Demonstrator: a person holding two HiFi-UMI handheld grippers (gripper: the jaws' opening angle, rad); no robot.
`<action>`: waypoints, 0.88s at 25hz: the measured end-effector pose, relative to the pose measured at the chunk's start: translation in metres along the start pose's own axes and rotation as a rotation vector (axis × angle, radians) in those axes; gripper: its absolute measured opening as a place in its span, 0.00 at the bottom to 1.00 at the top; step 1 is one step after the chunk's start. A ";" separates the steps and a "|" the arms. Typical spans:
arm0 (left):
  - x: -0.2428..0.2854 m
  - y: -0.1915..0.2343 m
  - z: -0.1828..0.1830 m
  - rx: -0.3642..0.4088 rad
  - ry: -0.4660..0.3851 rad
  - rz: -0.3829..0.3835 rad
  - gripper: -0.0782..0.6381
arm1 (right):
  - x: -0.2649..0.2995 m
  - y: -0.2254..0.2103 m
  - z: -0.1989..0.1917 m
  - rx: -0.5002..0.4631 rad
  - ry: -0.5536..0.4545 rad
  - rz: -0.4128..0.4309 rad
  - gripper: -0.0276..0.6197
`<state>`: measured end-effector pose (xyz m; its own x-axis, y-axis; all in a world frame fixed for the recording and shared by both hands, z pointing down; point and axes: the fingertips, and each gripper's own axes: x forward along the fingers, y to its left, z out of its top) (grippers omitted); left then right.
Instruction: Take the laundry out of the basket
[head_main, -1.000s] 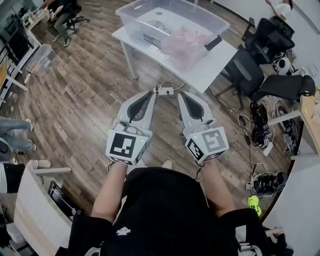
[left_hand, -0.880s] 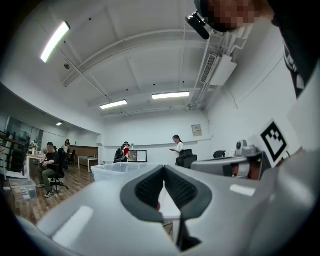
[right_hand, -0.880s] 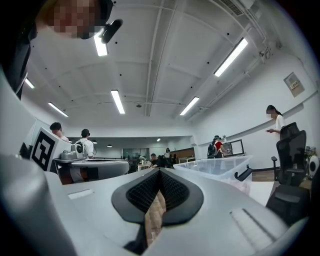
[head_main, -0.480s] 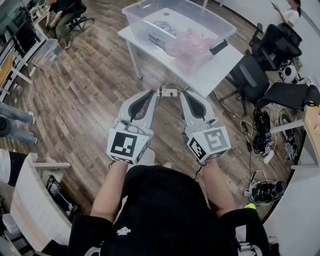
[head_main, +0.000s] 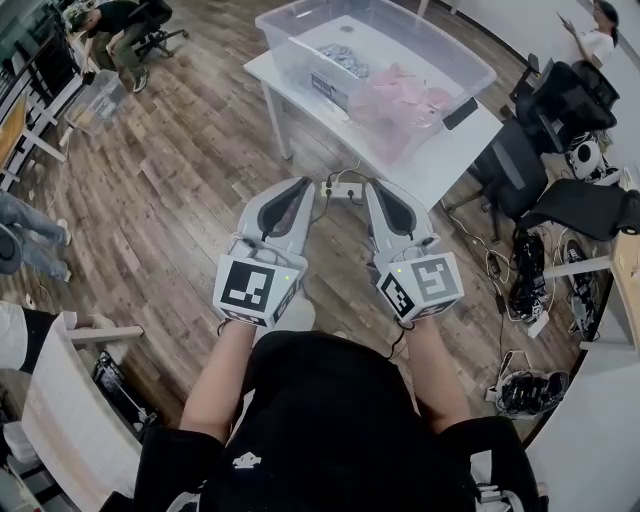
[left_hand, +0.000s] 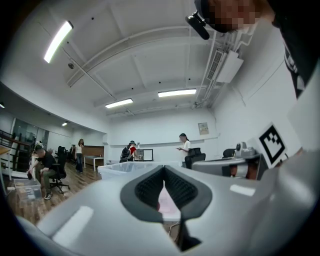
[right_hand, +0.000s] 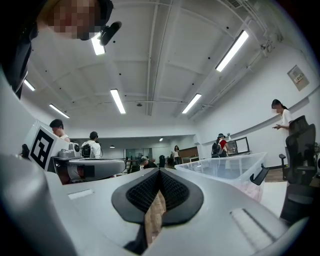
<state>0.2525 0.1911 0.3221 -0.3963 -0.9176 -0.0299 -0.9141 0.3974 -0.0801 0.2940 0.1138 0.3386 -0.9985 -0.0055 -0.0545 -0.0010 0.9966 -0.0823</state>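
A clear plastic basket (head_main: 292, 48) stands on a white table (head_main: 445, 150) ahead of me. Inside it lie pink laundry (head_main: 402, 92) and a grey patterned cloth (head_main: 345, 57). My left gripper (head_main: 306, 184) and right gripper (head_main: 371, 186) are held side by side over the wooden floor, short of the table, both shut with nothing in them. In the left gripper view the gripper (left_hand: 163, 172) points at the basket (left_hand: 122, 170). In the right gripper view the gripper (right_hand: 159, 175) has the basket (right_hand: 230, 167) to its right, with a black handle (right_hand: 257, 175) on its end.
A power strip (head_main: 340, 187) with cables lies on the floor under the gripper tips. Black office chairs (head_main: 520, 150) and cable clutter (head_main: 525, 265) crowd the right side. A small clear box (head_main: 95, 100) and seated people are at the far left.
The table and basket have slid a little to the right and down in the head view. Both grippers stay shut and side by side, nearly unmoved.
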 end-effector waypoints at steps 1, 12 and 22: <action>0.005 0.007 -0.001 0.004 0.003 0.002 0.12 | 0.009 -0.002 0.000 0.000 0.001 0.001 0.04; 0.051 0.078 -0.004 -0.011 0.007 -0.022 0.12 | 0.088 -0.014 0.003 -0.005 0.010 -0.017 0.04; 0.083 0.135 -0.008 -0.017 -0.002 -0.049 0.12 | 0.151 -0.019 0.001 -0.014 0.017 -0.047 0.04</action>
<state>0.0955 0.1685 0.3171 -0.3507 -0.9360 -0.0284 -0.9339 0.3518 -0.0642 0.1436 0.0941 0.3310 -0.9981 -0.0506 -0.0338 -0.0481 0.9963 -0.0709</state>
